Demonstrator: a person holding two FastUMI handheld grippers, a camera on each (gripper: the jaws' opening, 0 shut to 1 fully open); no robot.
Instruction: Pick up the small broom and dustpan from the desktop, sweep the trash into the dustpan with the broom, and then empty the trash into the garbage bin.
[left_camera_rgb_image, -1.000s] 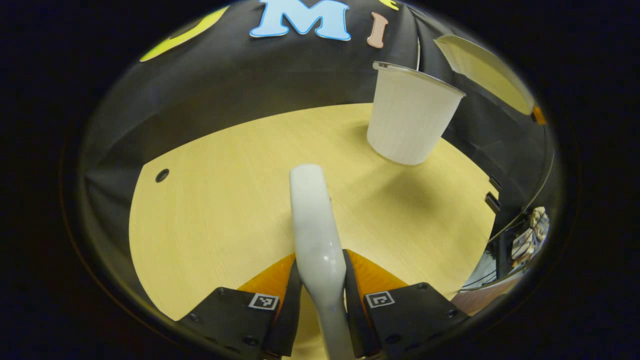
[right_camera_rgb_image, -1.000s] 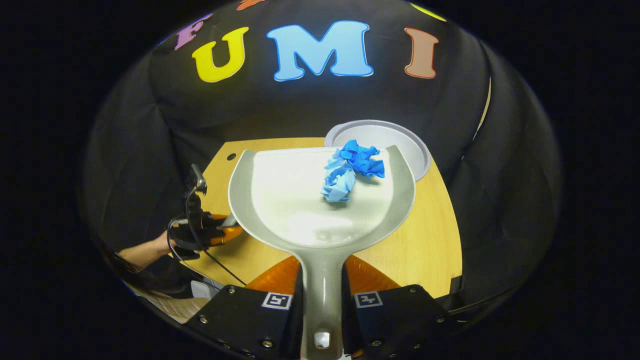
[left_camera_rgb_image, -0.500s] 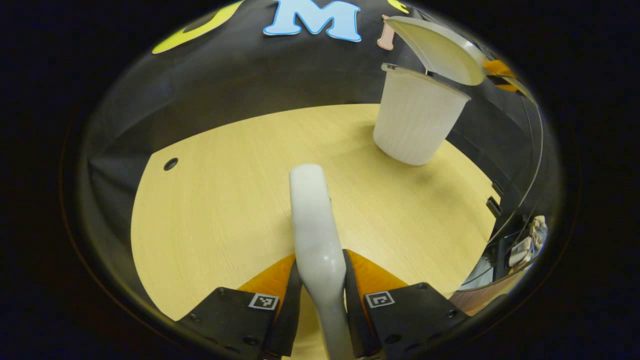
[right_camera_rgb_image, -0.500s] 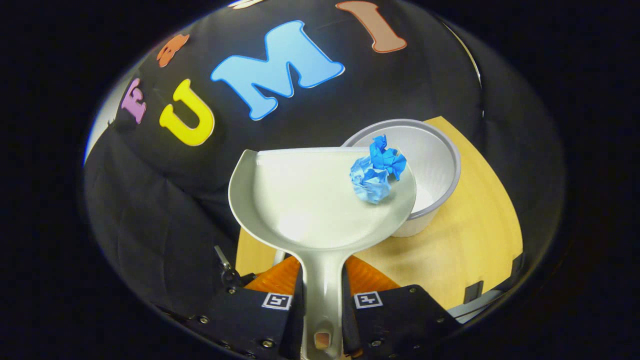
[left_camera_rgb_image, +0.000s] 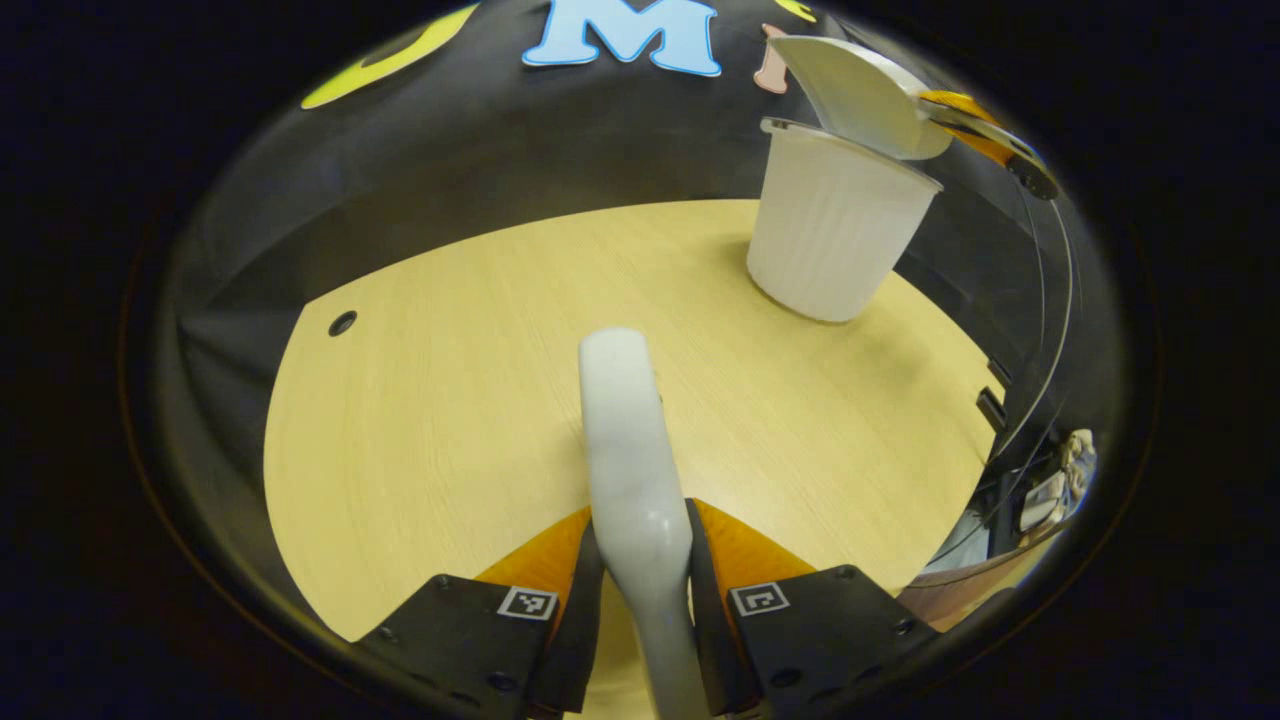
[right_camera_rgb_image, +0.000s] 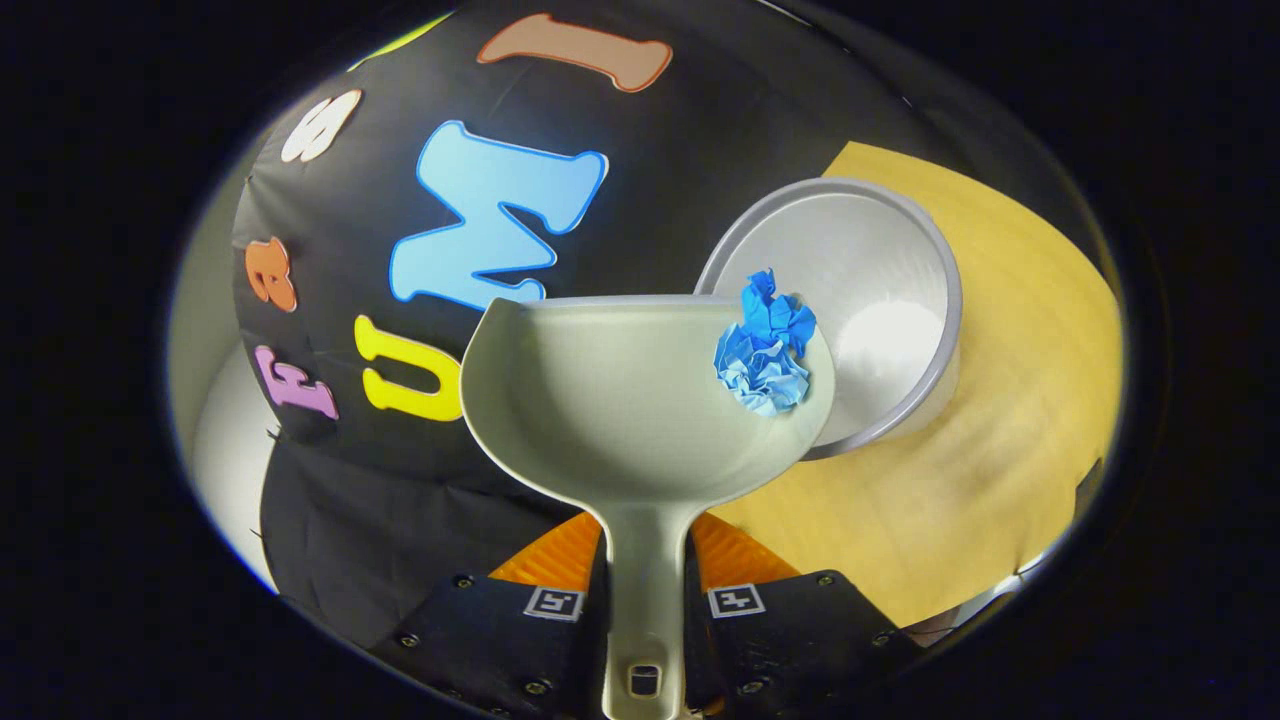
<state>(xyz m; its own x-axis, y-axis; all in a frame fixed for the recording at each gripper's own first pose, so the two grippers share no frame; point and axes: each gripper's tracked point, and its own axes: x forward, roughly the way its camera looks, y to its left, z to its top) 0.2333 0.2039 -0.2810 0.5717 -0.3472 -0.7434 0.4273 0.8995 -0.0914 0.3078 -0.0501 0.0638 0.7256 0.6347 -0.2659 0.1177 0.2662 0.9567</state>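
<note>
Right gripper: my fingers clamp the dustpan handle.
Left gripper: clenched on the broom handle, low over the desktop.
Trash: crumpled blue paper sits at the pan's right edge, over the garbage bin.
Next: I'd tilt further toward that corner, keeping it above the bin's mouth.

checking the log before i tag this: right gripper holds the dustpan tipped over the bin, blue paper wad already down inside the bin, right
Not quite. In the right gripper view the blue paper wad is still on the dustpan, at its edge over the bin. The right gripper does hold the dustpan tipped there.
</note>
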